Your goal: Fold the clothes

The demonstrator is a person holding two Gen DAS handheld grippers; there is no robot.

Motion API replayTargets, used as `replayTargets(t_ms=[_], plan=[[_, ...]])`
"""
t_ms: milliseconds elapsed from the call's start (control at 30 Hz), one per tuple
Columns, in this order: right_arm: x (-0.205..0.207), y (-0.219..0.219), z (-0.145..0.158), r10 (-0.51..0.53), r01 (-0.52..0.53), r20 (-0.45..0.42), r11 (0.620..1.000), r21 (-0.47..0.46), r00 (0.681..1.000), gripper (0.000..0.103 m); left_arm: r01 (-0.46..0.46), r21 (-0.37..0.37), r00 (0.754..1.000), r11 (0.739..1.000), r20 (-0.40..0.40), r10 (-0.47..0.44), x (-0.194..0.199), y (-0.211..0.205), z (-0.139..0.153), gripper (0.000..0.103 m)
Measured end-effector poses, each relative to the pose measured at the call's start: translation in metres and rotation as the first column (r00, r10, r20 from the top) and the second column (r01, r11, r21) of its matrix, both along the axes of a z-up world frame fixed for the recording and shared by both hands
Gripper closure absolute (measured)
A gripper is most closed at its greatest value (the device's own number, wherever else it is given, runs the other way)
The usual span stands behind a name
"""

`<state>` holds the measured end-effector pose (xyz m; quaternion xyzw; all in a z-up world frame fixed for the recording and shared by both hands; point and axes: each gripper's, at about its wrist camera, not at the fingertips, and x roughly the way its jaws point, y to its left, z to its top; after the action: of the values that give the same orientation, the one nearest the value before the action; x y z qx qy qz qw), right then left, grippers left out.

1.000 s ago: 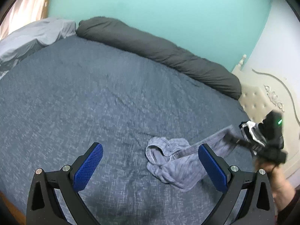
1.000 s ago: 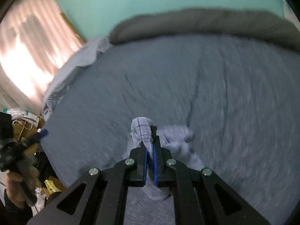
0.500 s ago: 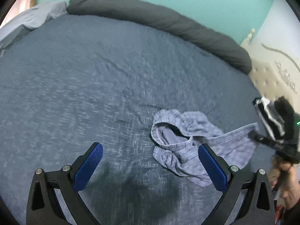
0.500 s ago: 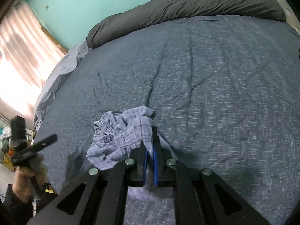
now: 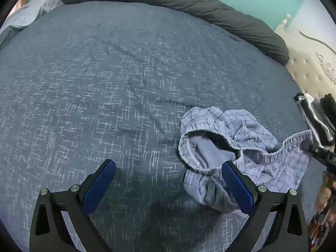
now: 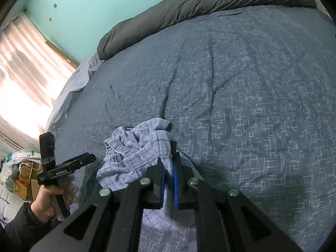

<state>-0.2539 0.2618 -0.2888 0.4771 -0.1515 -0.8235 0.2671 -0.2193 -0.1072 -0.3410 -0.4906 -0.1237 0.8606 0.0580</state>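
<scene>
The right gripper has its jaws almost together, clamped on a fold of the checked shorts, and they have just been opening a very little with the cloth between them. The left gripper has its jaws wide apart, with nothing between them but the blanket; its right pad stands in front of the near edge of the shorts, but contact cannot be told. The shorts lie crumpled on the dark blue blanket, with the waistband open and one side stretched toward the right gripper. A long dark grey pillow lies along the far edge of the bed, below the turquoise wall. A cream headboard stands on the right. Both grippers point down at the bed. The person's left hand, in a dark sleeve, grasps the handle of the left gripper near the bed's edge.
</scene>
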Motion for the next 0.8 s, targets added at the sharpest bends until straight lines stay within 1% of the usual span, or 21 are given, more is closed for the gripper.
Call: replayTargets(t_ms=[67, 167, 200, 233, 300, 433, 567, 733, 800], plan=[[-0.002, 0.002, -0.001, -0.004, 0.004, 0.002, 1.000, -0.012, 1.000, 0.095, 0.009, -0.005, 1.000, 1.000, 0.002, -0.009, -0.005, 0.003, -0.003, 0.004], [-0.001, 0.004, -0.001, -0.002, 0.002, 0.002, 1.000, -0.022, 1.000, 0.095, 0.028, -0.012, 0.999, 1.000, 0.022, -0.028, -0.012, 0.007, -0.010, 0.019], [0.000, 0.004, -0.001, -0.001, 0.001, 0.001, 1.000, -0.024, 1.000, 0.095, 0.034, -0.014, 0.999, 0.999, 0.029, -0.034, -0.014, 0.009, -0.012, 0.027], [0.000, 0.004, -0.001, 0.001, -0.001, 0.000, 1.000, -0.025, 1.000, 0.095, 0.044, -0.023, 0.999, 0.999, 0.032, -0.043, -0.016, 0.011, -0.013, 0.033], [0.001, 0.005, -0.001, 0.003, -0.003, -0.003, 1.000, -0.026, 1.000, 0.095, 0.062, -0.028, 0.997, 0.998, 0.035, -0.061, -0.018, 0.016, -0.015, 0.037], [0.001, 0.006, -0.001, -0.002, 0.002, -0.003, 0.999, -0.038, 1.000, 0.095, 0.059, -0.015, 0.997, 0.998, 0.049, -0.059, -0.021, 0.017, -0.021, 0.043], [0.003, 0.004, -0.001, 0.000, 0.000, -0.004, 0.999, -0.046, 1.000, 0.095, 0.054, -0.007, 0.997, 0.999, 0.058, -0.054, -0.025, 0.014, -0.030, 0.043], [0.003, 0.002, -0.005, 0.003, -0.003, 0.001, 0.999, -0.047, 1.000, 0.095, 0.060, -0.044, 0.996, 0.997, 0.069, -0.056, -0.023, 0.017, -0.036, 0.042], [0.003, 0.002, -0.006, 0.001, -0.001, 0.003, 0.999, -0.049, 1.000, 0.095, 0.071, -0.050, 0.994, 0.996, 0.082, -0.067, -0.024, 0.019, -0.039, 0.039]])
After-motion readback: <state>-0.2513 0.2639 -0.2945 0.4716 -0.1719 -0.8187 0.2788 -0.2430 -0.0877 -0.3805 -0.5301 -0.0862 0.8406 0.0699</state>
